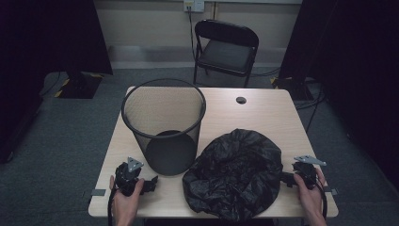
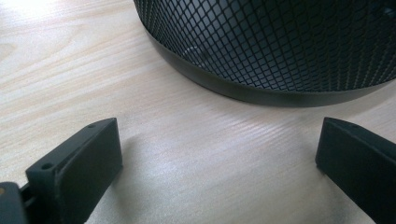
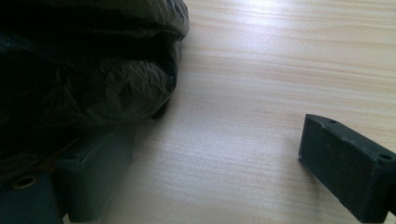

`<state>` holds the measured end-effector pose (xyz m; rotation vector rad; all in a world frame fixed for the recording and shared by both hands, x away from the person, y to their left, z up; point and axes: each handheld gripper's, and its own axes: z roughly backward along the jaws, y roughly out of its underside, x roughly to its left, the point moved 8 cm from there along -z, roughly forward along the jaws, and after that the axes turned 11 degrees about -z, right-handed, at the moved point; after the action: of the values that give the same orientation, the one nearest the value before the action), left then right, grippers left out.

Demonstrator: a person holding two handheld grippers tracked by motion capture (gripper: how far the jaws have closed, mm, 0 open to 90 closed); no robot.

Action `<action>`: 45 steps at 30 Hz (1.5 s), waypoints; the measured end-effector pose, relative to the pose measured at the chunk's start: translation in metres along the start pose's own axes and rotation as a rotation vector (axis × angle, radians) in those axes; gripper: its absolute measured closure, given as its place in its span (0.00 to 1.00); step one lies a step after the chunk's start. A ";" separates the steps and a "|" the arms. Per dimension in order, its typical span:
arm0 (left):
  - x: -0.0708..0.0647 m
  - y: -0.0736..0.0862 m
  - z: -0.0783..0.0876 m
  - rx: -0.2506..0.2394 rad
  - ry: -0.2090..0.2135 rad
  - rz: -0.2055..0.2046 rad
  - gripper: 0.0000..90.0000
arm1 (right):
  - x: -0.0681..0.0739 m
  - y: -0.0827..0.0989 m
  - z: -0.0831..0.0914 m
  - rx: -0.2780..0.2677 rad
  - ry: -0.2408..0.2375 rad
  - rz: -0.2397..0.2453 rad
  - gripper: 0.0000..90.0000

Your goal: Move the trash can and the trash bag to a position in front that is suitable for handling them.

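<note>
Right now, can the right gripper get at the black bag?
Probably yes. The right gripper sits open right beside the black bag; in the right gripper view the bag's edge already lies over one jaw, with bare table otherwise.

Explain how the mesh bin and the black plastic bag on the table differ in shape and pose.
The mesh bin stands upright and keeps a rigid round form; the black plastic bag lies slumped in a crumpled heap. The bin's wall is see-through mesh; the bag's is opaque, glossy film. The bin rises higher than the bag. Both are black and rest on the wooden table.
</note>
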<state>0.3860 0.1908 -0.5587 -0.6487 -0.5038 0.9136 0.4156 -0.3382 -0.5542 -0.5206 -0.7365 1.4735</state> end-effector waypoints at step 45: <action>-0.001 0.002 0.002 0.001 -0.005 0.004 0.00 | 0.164 -0.054 0.104 -0.172 -0.524 0.338 0.14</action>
<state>0.3831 0.1912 -0.5587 -0.6470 -0.5064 0.9191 0.3701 -0.1917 -0.4240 -0.4015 -1.2398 1.9030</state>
